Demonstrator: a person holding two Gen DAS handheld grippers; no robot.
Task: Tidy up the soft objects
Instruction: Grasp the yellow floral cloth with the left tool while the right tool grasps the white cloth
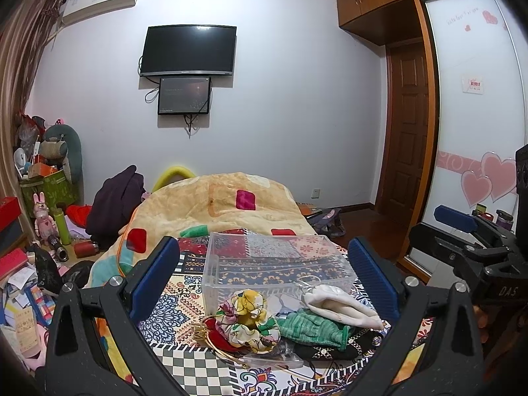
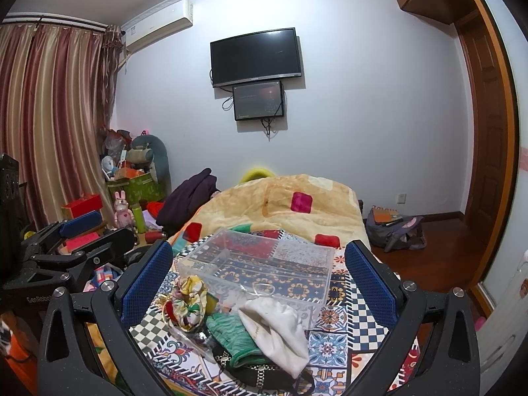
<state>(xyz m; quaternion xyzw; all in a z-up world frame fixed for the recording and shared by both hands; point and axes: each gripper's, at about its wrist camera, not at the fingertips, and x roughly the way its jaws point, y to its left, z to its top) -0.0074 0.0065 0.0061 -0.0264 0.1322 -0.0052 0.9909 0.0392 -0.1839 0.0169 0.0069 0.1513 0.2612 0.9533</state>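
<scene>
Lying heaped on the patterned bedspread (image 1: 184,359), just in front of the clear plastic box (image 1: 274,264): floral scrunchie (image 1: 247,320), green knit piece (image 1: 310,328), white cloth pouch (image 1: 340,307), black embroidered item (image 1: 333,349) beneath, thin gold hoops (image 1: 211,336) alongside. The box looks nearly empty apart from what may be a clear band.

Left tool (image 1: 264,274): fingers apart, holding nothing, above the heap. Right tool (image 2: 257,280): fingers apart, likewise empty.

Risks, as judged:
- Pieces overlap; a pinch on one may drag a neighbour along.
- Hoops could snag in the scrunchie fabric.
- The light box may slide or tip on the soft bed if nudged.
- Both tools crowd the same heap; collision is possible.
</scene>
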